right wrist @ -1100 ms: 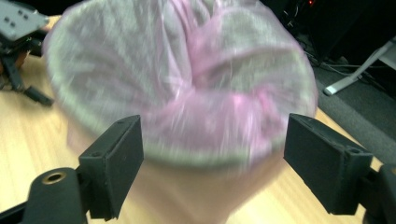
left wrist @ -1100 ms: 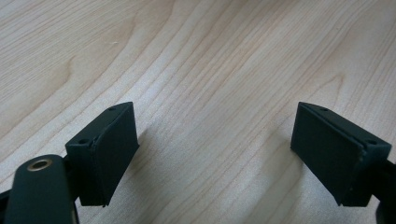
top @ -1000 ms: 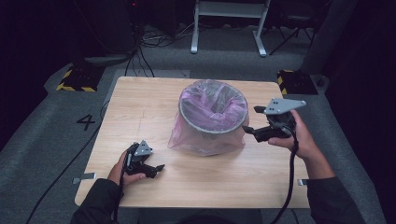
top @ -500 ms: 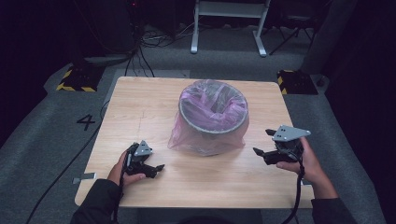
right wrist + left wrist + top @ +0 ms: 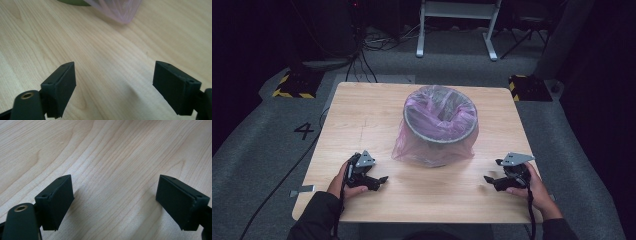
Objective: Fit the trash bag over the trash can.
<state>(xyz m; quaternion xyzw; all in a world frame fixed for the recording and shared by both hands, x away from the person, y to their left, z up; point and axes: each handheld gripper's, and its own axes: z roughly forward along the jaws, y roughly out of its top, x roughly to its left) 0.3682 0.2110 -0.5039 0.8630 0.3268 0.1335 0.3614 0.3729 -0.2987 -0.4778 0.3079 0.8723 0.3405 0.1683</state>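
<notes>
Your bin (image 5: 439, 125) sits mid-table, a bit toward the far edge, its pink bag (image 5: 412, 147) pulled over the rim and draping down the near-left side onto the wood. Room to move: bare table (image 5: 362, 110) left of the bin, a narrower strip right of it, and a wide clear band between the bin and the near edge. That band is where both your tools are. Left gripper (image 5: 379, 181) is near-left of the bin, close to the near edge, jaws pointing right toward the middle; the left gripper view shows its jaws spread wide with only wood grain between them (image 5: 115, 202). Right gripper (image 5: 491, 179) is near-right of the bin, close to the table's right edge, jaws pointing left; they stand wide apart too, nothing between them (image 5: 113, 85), and the bag's hem (image 5: 117, 10) lies well ahead of them. Neither tool touches the bin or bag. Count: one bin, one bag, two grippers, one table. Versus a second ago: your right gripper was up beside the bin's right rim, now it's down near the tabletop and nearer you. Left gripper hasn't shifted. Bin and bag sit the same.
</notes>
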